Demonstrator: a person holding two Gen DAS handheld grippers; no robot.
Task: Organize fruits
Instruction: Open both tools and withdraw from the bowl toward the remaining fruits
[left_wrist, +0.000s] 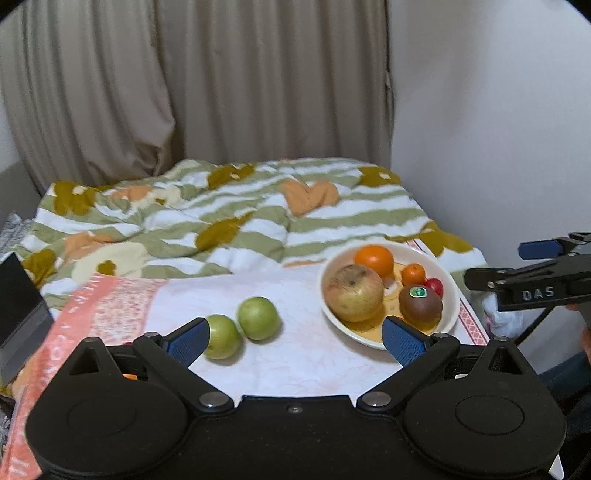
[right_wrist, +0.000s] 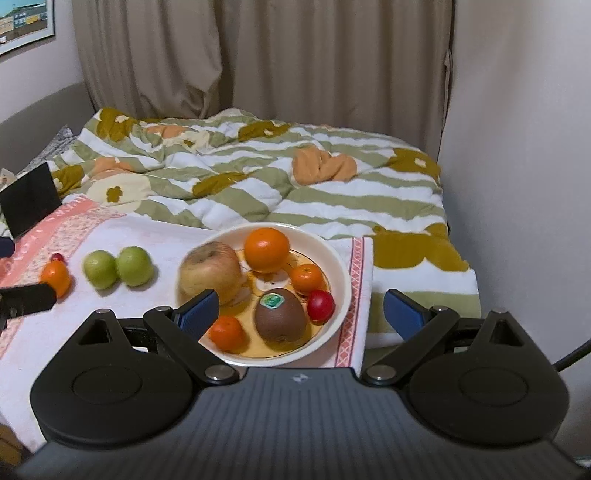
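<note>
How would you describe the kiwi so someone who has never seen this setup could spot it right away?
Find the white bowl on the pale cloth spread at the near end of the bed. Among the fruit inside it, look to the side nearest the cameras, next to the small red fruit. The kiwi is the only brown, fuzzy, egg-shaped fruit, and it carries a green sticker.

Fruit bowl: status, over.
Both jaws open, empty. Cream bowl holds apple, oranges, brown kiwi, red tomato. Two green apples, one small orange on the white cloth. Nothing blocking.
</note>
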